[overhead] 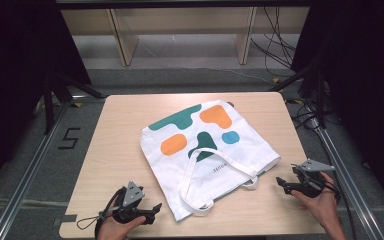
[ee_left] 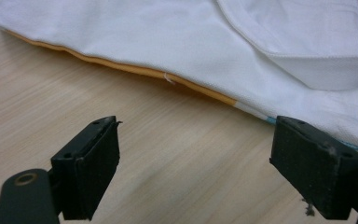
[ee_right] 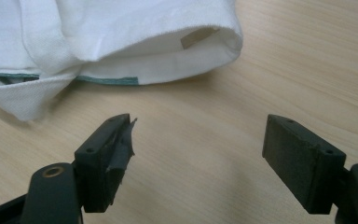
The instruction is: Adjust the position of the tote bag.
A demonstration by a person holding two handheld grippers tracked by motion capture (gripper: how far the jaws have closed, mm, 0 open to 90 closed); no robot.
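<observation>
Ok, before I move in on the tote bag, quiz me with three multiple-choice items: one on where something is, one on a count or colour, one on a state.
1. Where does the tote bag lie on the table?
A. Hanging off the far edge
B. Flat near the middle, handles toward the person
C. Rolled up at the left corner

2. How many orange patches show on the bag's print?
A. Two
B. Four
C. None

3. How do the left gripper and right gripper stand?
A. Both shut on the bag
B. Left shut on a handle, right open
C. Both open, holding nothing

Answers: B, the high view shows the bag flat with its white handles at the near side. A, one orange patch at the far end and one at the left. C, each gripper view shows its jaws wide apart over bare wood, short of the cloth.
</observation>
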